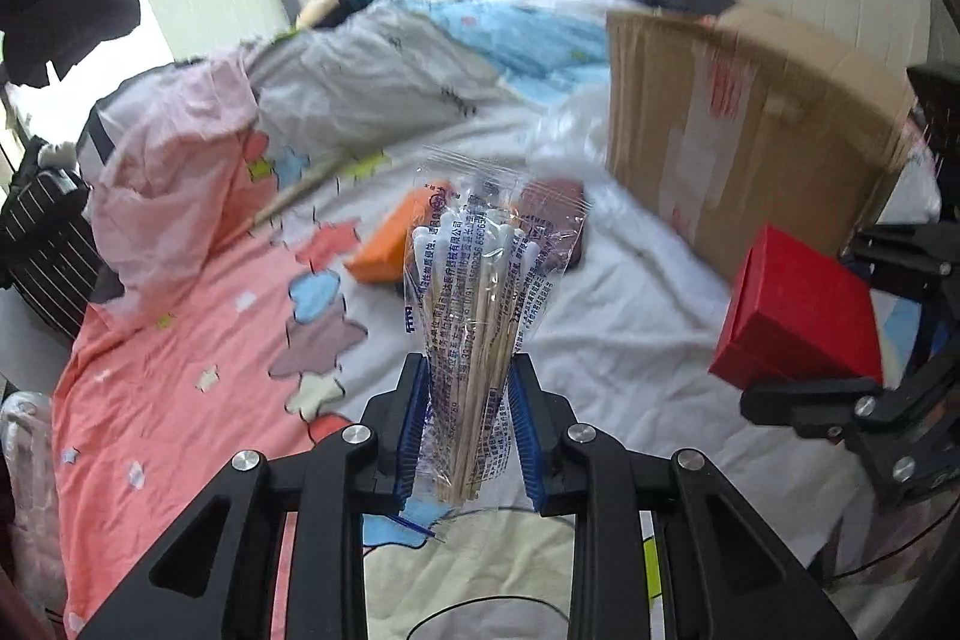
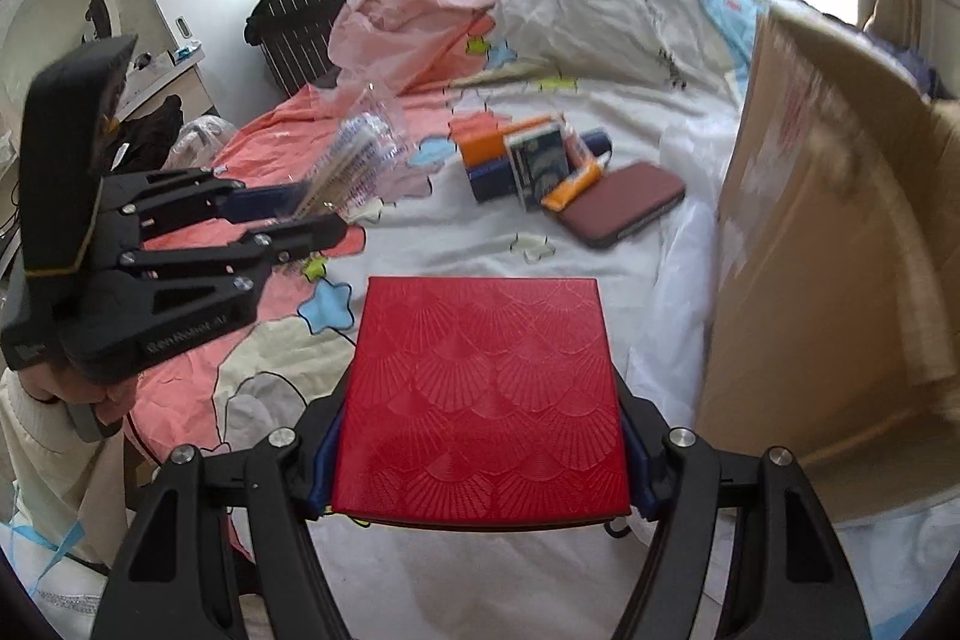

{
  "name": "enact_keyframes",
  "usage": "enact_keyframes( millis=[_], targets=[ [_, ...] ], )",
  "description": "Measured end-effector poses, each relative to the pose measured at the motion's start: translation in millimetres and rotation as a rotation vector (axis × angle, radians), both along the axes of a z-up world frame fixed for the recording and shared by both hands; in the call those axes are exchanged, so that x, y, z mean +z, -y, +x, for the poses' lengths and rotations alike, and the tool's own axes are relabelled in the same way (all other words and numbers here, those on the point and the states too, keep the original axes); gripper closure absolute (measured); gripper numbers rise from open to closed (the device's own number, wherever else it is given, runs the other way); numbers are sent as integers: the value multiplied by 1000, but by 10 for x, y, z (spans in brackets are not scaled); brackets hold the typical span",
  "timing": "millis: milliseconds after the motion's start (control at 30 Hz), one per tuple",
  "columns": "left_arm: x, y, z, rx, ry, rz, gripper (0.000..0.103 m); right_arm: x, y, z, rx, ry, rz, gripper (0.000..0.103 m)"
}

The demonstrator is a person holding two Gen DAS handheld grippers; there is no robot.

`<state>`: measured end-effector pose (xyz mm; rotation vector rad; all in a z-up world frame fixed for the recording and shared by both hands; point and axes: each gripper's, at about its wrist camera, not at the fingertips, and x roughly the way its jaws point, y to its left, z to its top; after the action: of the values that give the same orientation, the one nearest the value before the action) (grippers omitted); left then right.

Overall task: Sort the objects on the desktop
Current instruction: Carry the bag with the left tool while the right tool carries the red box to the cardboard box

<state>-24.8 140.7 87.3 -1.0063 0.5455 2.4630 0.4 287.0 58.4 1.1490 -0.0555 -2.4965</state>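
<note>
My left gripper (image 1: 471, 382) is shut on a clear plastic packet of cotton swabs (image 1: 480, 292) and holds it upright above the bed. The same gripper (image 2: 312, 214) and packet (image 2: 354, 160) show at the left of the right wrist view. My right gripper (image 2: 480, 412) is shut on a red patterned box (image 2: 486, 400), held above the bedsheet. The red box (image 1: 798, 310) shows at the right of the left wrist view. An orange box (image 2: 480, 142), a blue box (image 2: 492, 178), a small printed carton (image 2: 540, 166) and a maroon notebook (image 2: 624, 208) lie together on the bed.
A large cardboard box (image 2: 828, 244) stands on the bed at the right, also in the left wrist view (image 1: 750, 130). Crumpled pink and grey bedding (image 2: 432, 4) is piled at the far side. A striped suitcase (image 2: 294, 28) stands beyond the bed.
</note>
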Motion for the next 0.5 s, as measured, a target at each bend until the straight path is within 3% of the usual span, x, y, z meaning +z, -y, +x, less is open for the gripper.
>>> enact_keyframes(
  millis=[333, 500],
  targets=[
    [554, -354, 145, -109, -58, 119, 75, 669, -271, 312, -80, -153, 28, 36],
    [680, -666, 130, -190, -37, 183, 75, 811, -524, 408, -165, -188, 74, 36]
  ],
)
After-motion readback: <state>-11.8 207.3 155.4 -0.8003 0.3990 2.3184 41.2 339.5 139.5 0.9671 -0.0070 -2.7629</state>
